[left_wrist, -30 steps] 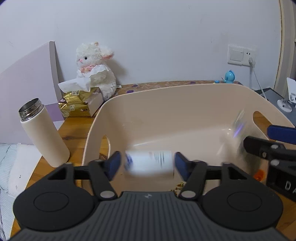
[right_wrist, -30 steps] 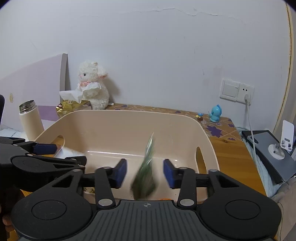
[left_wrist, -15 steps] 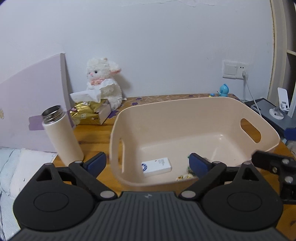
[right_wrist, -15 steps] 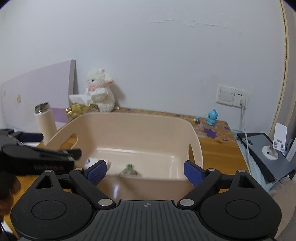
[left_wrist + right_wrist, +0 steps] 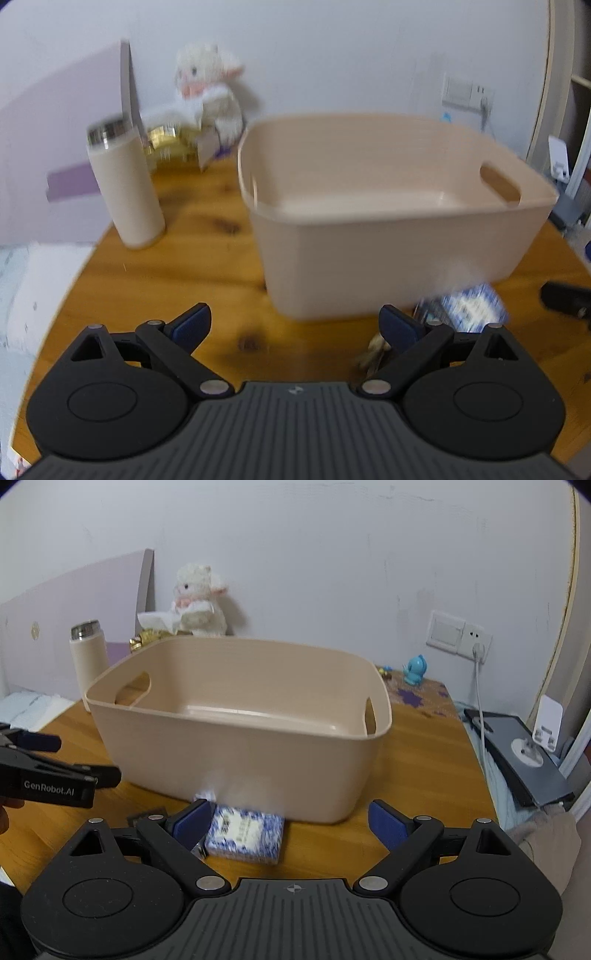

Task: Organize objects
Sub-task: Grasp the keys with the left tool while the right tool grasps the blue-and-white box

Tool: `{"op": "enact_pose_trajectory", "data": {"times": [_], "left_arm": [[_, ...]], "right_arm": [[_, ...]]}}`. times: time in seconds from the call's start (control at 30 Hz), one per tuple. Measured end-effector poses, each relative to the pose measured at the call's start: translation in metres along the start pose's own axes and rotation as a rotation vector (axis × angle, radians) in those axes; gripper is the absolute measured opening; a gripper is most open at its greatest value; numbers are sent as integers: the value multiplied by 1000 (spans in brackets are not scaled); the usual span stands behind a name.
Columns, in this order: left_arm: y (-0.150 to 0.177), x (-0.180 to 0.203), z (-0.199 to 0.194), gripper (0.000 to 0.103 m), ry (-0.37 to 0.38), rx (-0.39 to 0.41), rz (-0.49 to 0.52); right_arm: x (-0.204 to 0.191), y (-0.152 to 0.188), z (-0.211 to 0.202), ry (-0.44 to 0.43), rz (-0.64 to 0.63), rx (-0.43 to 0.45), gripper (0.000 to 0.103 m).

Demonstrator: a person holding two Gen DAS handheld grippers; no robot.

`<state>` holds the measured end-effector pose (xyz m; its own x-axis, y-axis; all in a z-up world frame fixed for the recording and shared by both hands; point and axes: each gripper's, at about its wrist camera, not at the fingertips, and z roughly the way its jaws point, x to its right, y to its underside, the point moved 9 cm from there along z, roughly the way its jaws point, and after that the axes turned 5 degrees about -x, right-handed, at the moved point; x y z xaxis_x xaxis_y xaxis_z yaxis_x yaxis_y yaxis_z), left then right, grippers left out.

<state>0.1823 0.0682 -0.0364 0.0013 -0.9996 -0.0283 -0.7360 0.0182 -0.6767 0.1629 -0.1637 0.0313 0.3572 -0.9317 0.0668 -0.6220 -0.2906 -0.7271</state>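
Basin (image 5: 236,753): centre of table (image 5: 424,775). Flask (image 5: 88,657): on table, left of basin. Plush toy (image 5: 199,602): far left, against wall, tissue pack (image 5: 155,622) just before it. Packet (image 5: 245,834): on table, near side of basin, beside its wall. Figurine (image 5: 414,669): far right.

— Where is the basket (image 5: 236,760)?
— It's big and beige, standing upright in the middle of the table (image 5: 424,775).
— And the blue and white box (image 5: 245,834)?
— Lying flat by the table's front edge, just beside the basket.
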Motion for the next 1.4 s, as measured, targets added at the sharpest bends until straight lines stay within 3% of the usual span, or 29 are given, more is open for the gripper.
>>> {"op": "enact_pose_trajectory", "data": {"times": [0.17,0.3,0.67,0.93,1.13,1.2,1.4], "left_arm": [[24,-2,25,98,65,-103,20],[34,-3,34,98,88,-130,46],[31,19,43,98,96,-96,134],[27,25,47,97,101,-24,157],[22,33,48,81,138,19,195],[20,34,49,72,153,20,192],[20,35,48,58,188,16,171]], "right_arm": [[3,13,15,5,4,-40,93],[2,25,29,4,7,-73,93],[1,43,57,-2,16,-118,93],[-1,46,68,-12,24,-133,93],[-7,45,74,-22,31,-137,93],[-9,45,77,-20,23,-140,93],[-12,49,85,-24,27,-156,93]]}}
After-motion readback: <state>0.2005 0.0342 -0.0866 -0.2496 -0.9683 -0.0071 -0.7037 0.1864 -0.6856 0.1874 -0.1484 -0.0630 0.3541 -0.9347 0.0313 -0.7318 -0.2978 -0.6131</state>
